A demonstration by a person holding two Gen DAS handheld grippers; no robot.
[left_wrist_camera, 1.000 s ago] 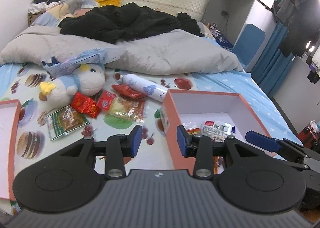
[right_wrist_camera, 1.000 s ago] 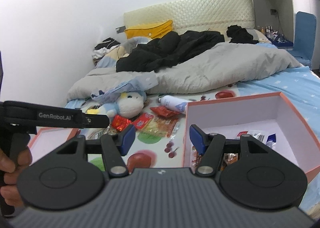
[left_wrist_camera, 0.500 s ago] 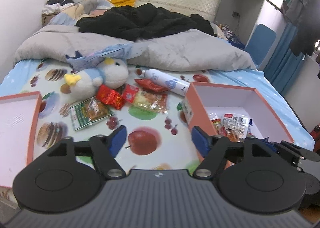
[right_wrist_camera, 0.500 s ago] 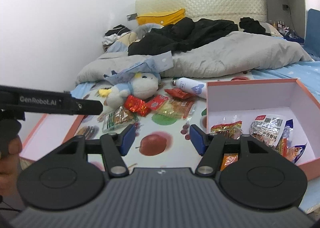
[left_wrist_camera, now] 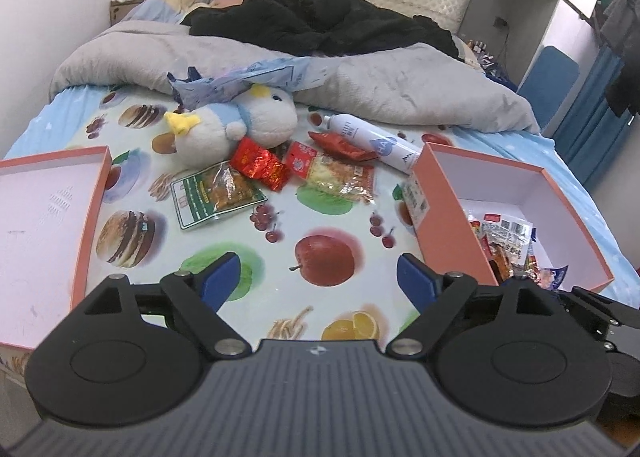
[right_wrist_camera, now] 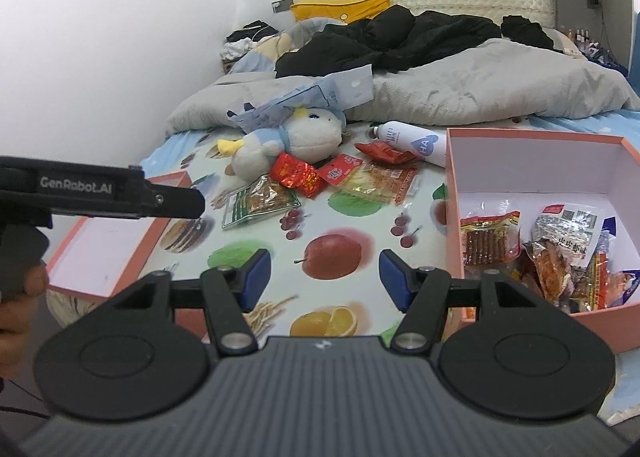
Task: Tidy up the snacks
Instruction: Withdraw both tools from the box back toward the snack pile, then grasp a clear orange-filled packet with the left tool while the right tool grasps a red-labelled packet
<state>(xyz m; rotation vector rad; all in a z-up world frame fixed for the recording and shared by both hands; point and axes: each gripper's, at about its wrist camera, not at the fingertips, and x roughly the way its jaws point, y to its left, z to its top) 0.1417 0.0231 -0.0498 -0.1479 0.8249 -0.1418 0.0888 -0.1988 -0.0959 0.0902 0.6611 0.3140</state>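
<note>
Several loose snack packets lie on the fruit-print sheet: a green-edged one (left_wrist_camera: pixel 216 195) (right_wrist_camera: pixel 260 201), a red foil one (left_wrist_camera: pixel 260 169) (right_wrist_camera: pixel 298 175), a yellow one (left_wrist_camera: pixel 336 173) (right_wrist_camera: pixel 376 181) and a red-orange one (left_wrist_camera: pixel 342 145). A pink box (left_wrist_camera: pixel 440 193) (right_wrist_camera: pixel 454 193) at the right holds several more packets (right_wrist_camera: pixel 560 241). My left gripper (left_wrist_camera: pixel 318 279) hovers over the sheet, its jaws opening with nothing between them. My right gripper (right_wrist_camera: pixel 326 277) is open and empty, beside the box's left wall.
A plush duck (left_wrist_camera: pixel 236 127) and a white bottle (left_wrist_camera: pixel 372 143) lie just behind the packets. The pink box lid (left_wrist_camera: pixel 40 217) sits at the left bed edge. A grey duvet (left_wrist_camera: pixel 400 89) and black clothes fill the far bed. A hand (right_wrist_camera: pixel 24 285) holds the left tool.
The left jaws have spread much wider. Both views have sunk toward the sheet and shifted, so the loose packets and the box's contents show more fully.
</note>
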